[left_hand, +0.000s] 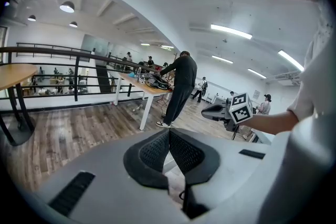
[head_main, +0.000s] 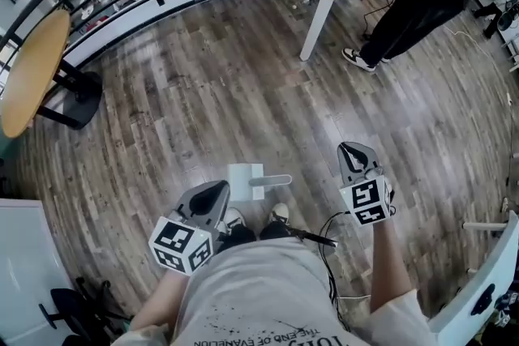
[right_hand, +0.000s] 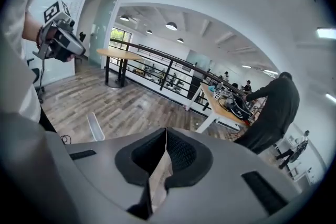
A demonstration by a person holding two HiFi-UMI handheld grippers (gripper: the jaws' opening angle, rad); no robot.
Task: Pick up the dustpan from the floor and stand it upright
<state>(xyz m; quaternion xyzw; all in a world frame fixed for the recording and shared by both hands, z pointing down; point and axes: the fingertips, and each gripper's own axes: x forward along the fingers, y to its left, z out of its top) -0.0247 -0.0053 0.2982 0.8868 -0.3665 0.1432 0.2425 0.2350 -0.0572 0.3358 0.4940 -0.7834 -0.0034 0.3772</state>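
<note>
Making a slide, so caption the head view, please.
Left tongs and right tongs, both shut and empty, flank the dustpan on the wood floor.

The person wears a pale grey T-shirt point(head_main: 259, 288) with black print, short sleeves and white-toed shoes point(head_main: 280, 213). The left tool point(head_main: 219, 189) and right tool point(head_main: 353, 148) are grey with black ribbed pads point(left_hand: 152, 152). Each carries a black-and-white marker cube point(head_main: 180, 245). A black cable point(head_main: 327, 255) trails nearby.

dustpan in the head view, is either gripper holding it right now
No, the dustpan sits on the floor by the person's shoes, clear of the left gripper and the right gripper.
</note>
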